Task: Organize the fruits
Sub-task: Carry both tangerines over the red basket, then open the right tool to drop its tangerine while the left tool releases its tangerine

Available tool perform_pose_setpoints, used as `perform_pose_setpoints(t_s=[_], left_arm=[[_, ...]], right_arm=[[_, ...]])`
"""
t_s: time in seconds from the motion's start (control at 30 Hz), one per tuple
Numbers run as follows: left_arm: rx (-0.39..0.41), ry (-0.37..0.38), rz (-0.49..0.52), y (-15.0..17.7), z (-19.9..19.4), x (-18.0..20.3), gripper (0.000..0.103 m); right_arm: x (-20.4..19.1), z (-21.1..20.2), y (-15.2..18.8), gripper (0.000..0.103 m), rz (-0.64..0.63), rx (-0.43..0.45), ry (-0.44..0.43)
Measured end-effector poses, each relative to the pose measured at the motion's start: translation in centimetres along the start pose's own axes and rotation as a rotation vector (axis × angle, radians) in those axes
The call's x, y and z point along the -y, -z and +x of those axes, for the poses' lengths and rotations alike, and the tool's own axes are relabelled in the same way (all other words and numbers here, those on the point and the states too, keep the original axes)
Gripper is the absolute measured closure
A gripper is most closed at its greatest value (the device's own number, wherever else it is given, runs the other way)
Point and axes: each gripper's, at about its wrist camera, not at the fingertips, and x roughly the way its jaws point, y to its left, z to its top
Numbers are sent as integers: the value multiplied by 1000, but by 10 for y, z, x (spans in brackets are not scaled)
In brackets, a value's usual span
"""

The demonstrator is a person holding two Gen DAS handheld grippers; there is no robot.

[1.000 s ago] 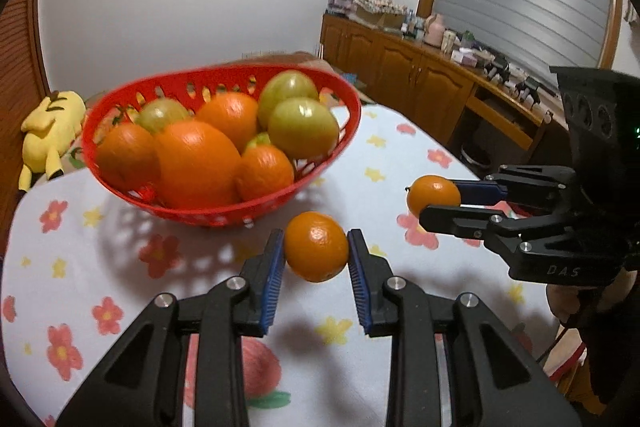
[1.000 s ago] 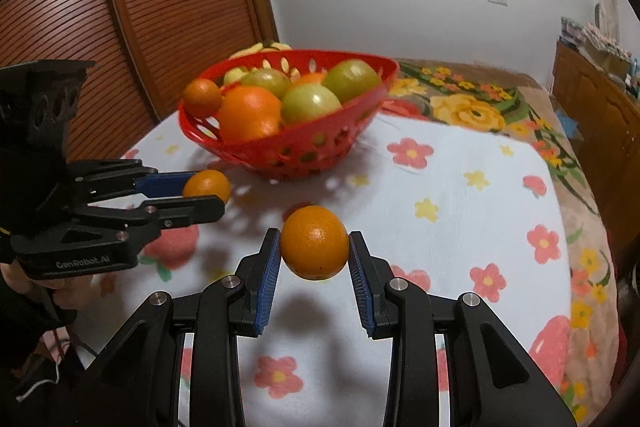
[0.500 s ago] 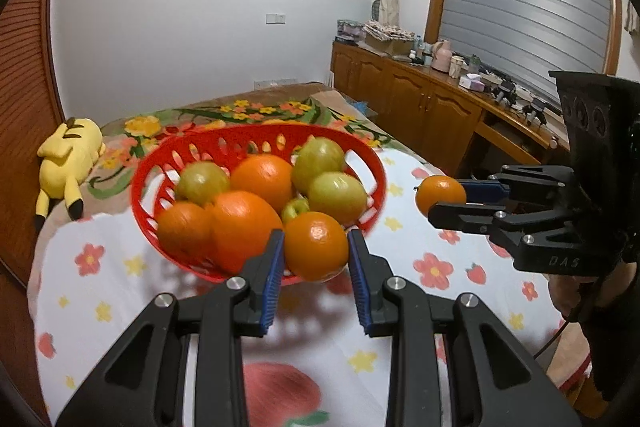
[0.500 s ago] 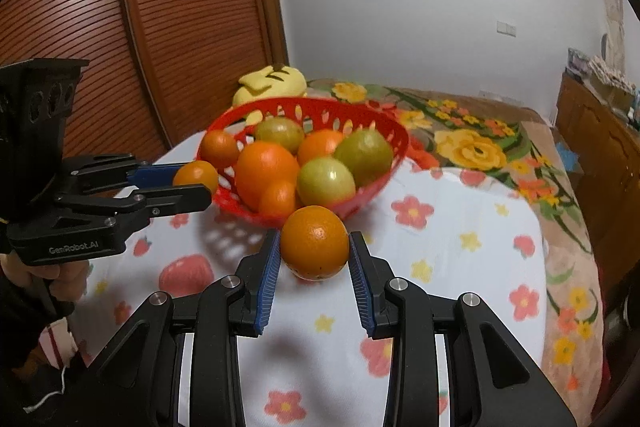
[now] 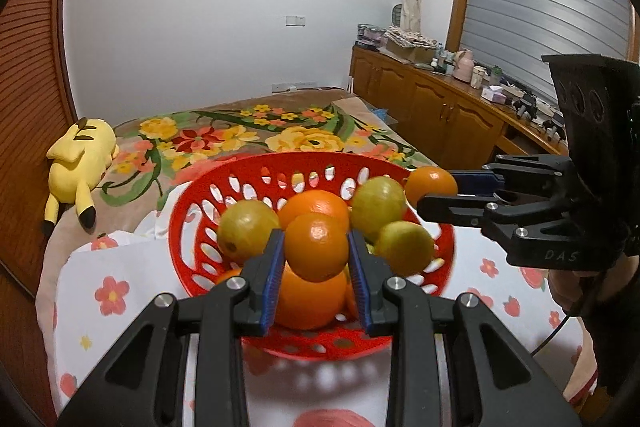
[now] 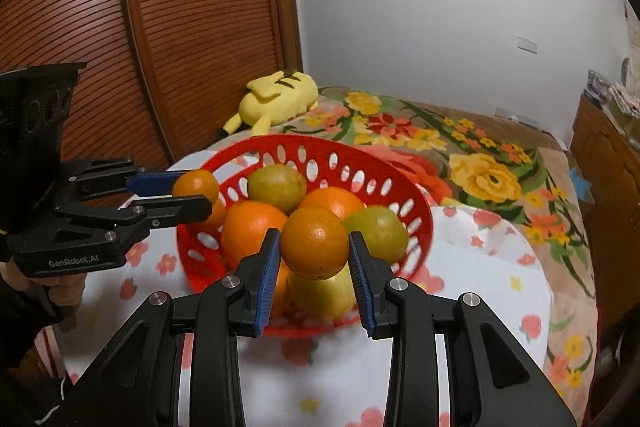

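While the basket (image 5: pixel 188 227) already holds a heap of oranges and green fruit, my two are not yet in. My left gripper (image 5: pixel 316 269) pinches an orange (image 5: pixel 317 246) above the pile; my right gripper (image 6: pixel 314 267) pinches another orange (image 6: pixel 314 242) near the basket's front. I judge only the two drops remain.

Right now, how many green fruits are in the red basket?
3 visible: one at the basket's left, one at back right, one at front right. More may hide beneath the oranges.
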Motion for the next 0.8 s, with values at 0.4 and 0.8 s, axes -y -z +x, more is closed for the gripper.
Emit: perform_pose_setpoints(t_s=[0.4,0.8], left_arm=[[-11,-28,-29,-9,23,-31,74],[-29,-37,-42,-6,35,-40,73]], right_arm=[[3,57,-36,70,-63,-75,-10],[-1,79,-49,69,-102,-122,11]])
